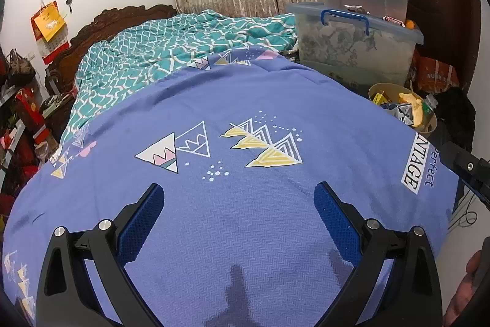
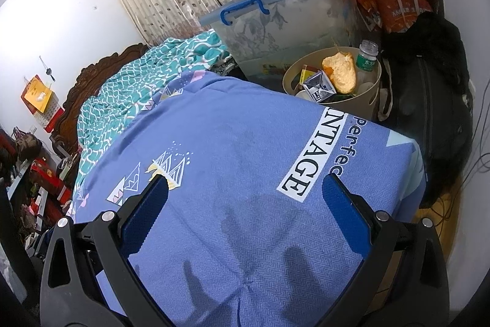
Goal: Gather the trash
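Note:
A beige round trash bin (image 2: 372, 100) stands on the floor past the bed's far right corner. It holds a yellow sponge-like lump (image 2: 340, 72), a green-labelled plastic bottle (image 2: 366, 58), a black-and-white carton (image 2: 320, 86) and small boxes. The bin also shows in the left wrist view (image 1: 428, 126). My left gripper (image 1: 239, 198) is open and empty above the blue bedsheet (image 1: 245, 219). My right gripper (image 2: 245, 192) is open and empty above the same sheet (image 2: 229, 235), nearer the bin. Part of the right gripper shows at the right edge of the left wrist view (image 1: 468, 170).
A teal patterned quilt (image 1: 171, 48) lies at the head of the bed by a carved wooden headboard (image 1: 101, 26). Two stacked clear storage boxes (image 2: 281, 20) stand behind the bin. A black bag (image 2: 428, 100) sits right of it. Cluttered shelves (image 1: 21, 124) line the left.

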`<state>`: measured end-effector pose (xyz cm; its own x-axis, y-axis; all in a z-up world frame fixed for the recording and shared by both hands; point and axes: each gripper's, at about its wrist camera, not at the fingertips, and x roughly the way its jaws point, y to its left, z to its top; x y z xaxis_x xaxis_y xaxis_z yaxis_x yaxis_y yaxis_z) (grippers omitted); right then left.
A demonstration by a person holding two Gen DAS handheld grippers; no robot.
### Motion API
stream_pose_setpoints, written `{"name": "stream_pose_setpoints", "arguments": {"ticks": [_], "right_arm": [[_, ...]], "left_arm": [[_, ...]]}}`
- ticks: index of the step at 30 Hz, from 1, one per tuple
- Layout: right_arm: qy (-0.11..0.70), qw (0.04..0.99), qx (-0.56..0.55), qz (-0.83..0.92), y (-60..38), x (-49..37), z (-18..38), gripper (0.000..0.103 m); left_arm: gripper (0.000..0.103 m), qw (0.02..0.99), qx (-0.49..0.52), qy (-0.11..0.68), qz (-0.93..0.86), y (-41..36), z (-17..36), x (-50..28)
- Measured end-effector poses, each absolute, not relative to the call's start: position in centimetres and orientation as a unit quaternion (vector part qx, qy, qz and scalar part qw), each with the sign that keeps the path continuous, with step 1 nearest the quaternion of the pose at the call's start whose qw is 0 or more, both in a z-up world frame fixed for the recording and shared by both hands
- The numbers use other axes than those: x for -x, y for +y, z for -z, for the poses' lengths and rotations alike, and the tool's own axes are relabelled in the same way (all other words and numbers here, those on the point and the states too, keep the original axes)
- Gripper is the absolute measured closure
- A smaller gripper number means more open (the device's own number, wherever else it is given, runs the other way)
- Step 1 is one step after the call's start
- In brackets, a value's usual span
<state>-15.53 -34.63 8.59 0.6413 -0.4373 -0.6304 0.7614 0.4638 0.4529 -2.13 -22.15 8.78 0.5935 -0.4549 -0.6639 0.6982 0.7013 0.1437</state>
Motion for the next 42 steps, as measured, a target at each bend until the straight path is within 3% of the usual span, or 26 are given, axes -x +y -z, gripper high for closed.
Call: {"name": "stream_pose_setpoints", "arguments": {"ticks": [42], "right_arm": [[0.221,0.828,-0.37,0.36,-34.6,15.3,-8.69,0.004]], "left_arm": [[0.009,0.861,-0.214,0.315,0.337,-22.26,-7.97,2.09]]}}
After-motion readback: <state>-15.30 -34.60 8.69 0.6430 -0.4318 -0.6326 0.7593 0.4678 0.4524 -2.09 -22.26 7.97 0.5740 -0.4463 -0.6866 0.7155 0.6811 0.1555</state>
